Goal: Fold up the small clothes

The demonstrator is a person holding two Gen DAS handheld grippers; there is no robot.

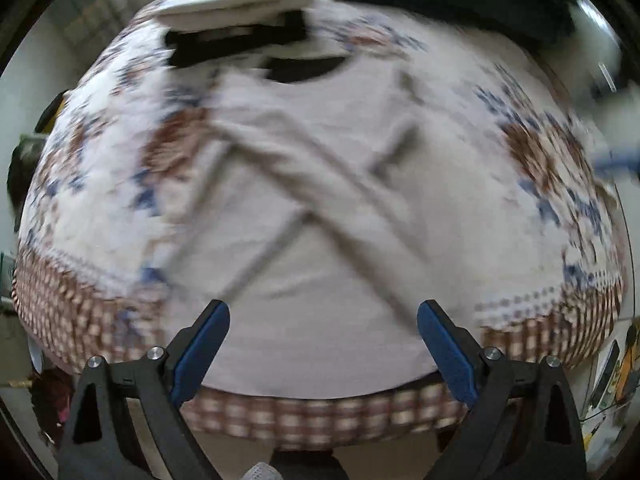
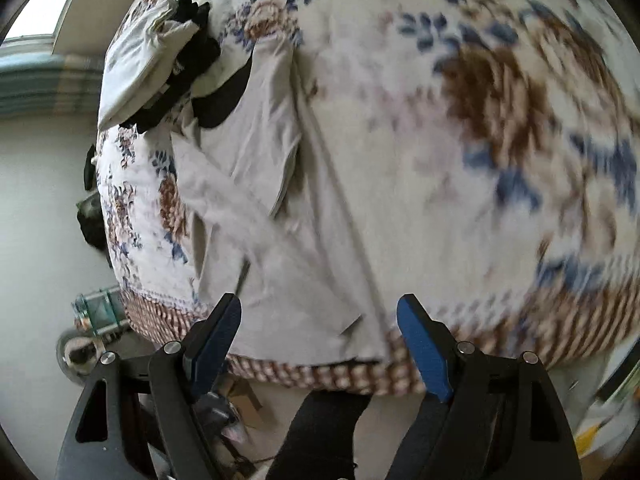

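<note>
— Since the shirt (image 1: 320, 208) lies flat on the bed (image 1: 560, 216) with both sleeves crossed over its middle, where is it from the grippers?

— Right under them and a bit ahead. Its long way runs from the hem at the near bed edge up to the dark collar at the far end.

— Are they holding it?

— No. The left gripper (image 1: 323, 344) has its jaws spread wide, with nothing between them. The right gripper (image 2: 319, 340) is the same, let go and hanging above the hem.

— Which one is closer?

— The left sits over the middle of the hem. The right sits over the hem's right corner, by the shirt's right side.

— Is there room?

— I think so. Bare bed lies wide on the right. A folded pile (image 1: 236, 28) rests just past the collar, so a fold upward should stop short of it. The hem hangs close to the bed's edge.
</note>
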